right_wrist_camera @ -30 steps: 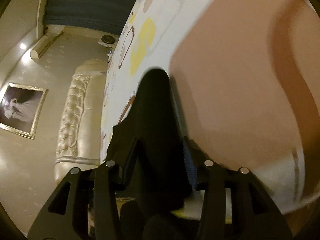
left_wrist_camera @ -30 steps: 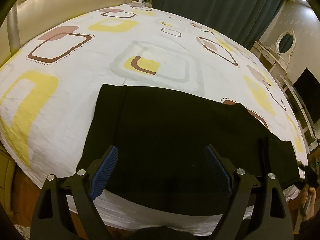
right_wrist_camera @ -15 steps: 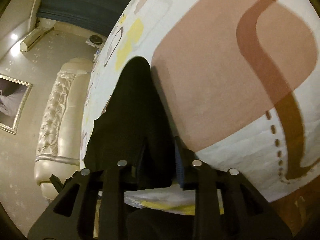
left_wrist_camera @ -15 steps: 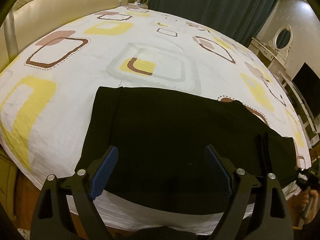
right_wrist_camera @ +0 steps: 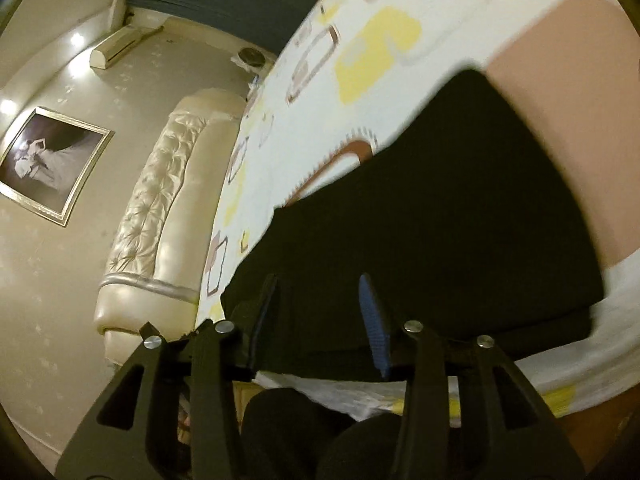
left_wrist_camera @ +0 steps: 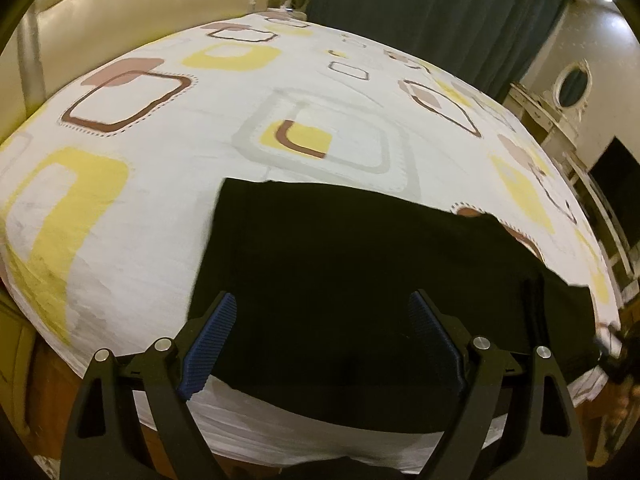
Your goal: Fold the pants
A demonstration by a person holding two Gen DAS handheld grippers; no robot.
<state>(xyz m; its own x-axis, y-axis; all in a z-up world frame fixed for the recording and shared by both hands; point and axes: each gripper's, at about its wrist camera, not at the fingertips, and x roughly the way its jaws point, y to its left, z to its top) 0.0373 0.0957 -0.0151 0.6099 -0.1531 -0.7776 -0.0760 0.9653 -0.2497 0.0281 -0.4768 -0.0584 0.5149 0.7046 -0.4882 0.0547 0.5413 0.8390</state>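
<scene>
**Black pants flat at the bed's near edge, both grippers over them**

The black fabric pants [left_wrist_camera: 360, 272] lie folded into a broad dark band across the near edge of the bed, on a white bedsheet printed with yellow, brown and grey rounded squares [left_wrist_camera: 180, 184]. Their cloth is so dark that seams, waistband and fold lines are hard to make out; only a thin ridge near the right end shows in the left wrist view. The near hem drops out of sight behind the gripper bodies.

The left gripper [left_wrist_camera: 324, 336] hovers above the pants with its blue-padded fingers [left_wrist_camera: 210, 336] spread wide, nothing between them.

The right gripper [right_wrist_camera: 320, 312] sits low over the other end of the pants [right_wrist_camera: 460, 208]. Its fingers are opening; the cloth appears to lie under rather than between them, though blur and darkness leave that uncertain. The left-hand finger is nearly lost against the black fabric.

A cream tufted leather headboard [right_wrist_camera: 160, 184] stands at the bed's head, and a framed picture [right_wrist_camera: 48, 168] hangs on the wall beside it. Dark teal curtains [left_wrist_camera: 432, 12] close off the far side.
</scene>
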